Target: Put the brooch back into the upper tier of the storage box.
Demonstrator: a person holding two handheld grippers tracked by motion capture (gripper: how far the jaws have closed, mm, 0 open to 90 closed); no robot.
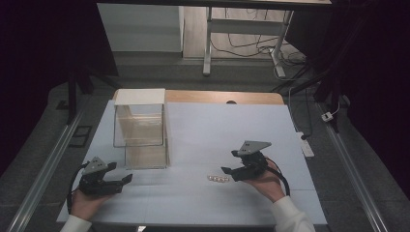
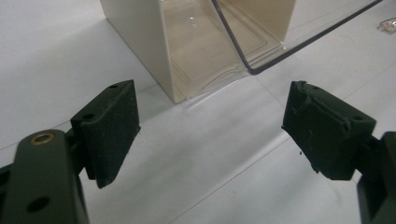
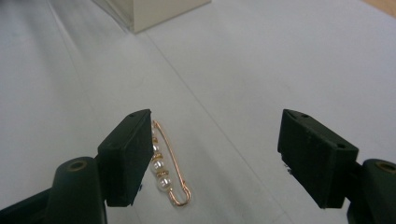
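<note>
Pickup not yet done: you're hovering the right tool (image 3: 215, 158), jaws apart, beside the pearl pin (image 3: 169, 170); left tool (image 2: 210, 140) is waiting, spread, near the clear box (image 1: 140, 128).

My right gripper (image 3: 212, 158) has matt, rough black rubbery pads beside a glossy gold-coloured metal pin (image 3: 173, 165) strung with shiny pearly beads, lying on smooth matt white table covering (image 1: 217, 130), while the box (image 1: 140, 128) at far left is clear glossy plastic.
</note>
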